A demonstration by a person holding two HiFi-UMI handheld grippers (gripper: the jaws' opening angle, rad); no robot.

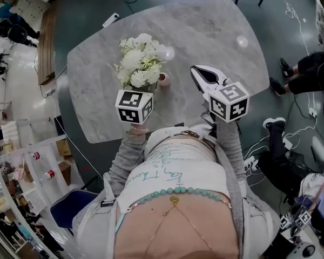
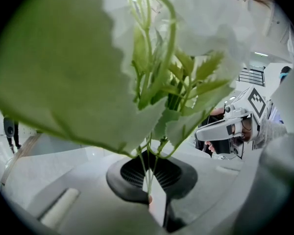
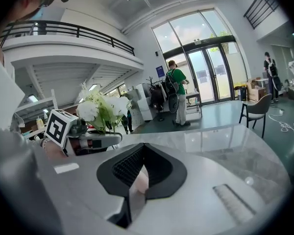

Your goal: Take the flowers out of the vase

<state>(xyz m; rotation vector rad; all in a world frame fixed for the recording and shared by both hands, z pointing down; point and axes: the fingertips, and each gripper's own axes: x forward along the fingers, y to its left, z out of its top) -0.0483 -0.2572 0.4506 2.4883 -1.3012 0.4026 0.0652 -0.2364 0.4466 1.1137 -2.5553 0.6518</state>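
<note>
A bunch of white flowers [image 1: 139, 63] with green leaves is over the left part of the grey marble table [image 1: 205, 31]. My left gripper [image 1: 136, 90] is shut on the thin green stems [image 2: 148, 173]; blooms and leaves fill the left gripper view. A small pink vase [image 1: 163, 80] stands on the table just right of the bunch's base, and the stems look clear of it. My right gripper [image 1: 197, 70] hovers right of the vase, jaws shut, with nothing visibly held. In the right gripper view the flowers [image 3: 102, 110] show at the left, beyond that gripper [image 3: 137, 185].
The table's front edge [image 1: 167, 127] is close to my body. A seated person's legs [image 1: 305, 72] and floor cables [image 1: 299, 23] lie right of the table. A blue chair [image 1: 70, 209] and shelves [image 1: 27, 182] are at lower left. A standing person [image 3: 177, 94] and a chair [image 3: 257, 111] are beyond the table.
</note>
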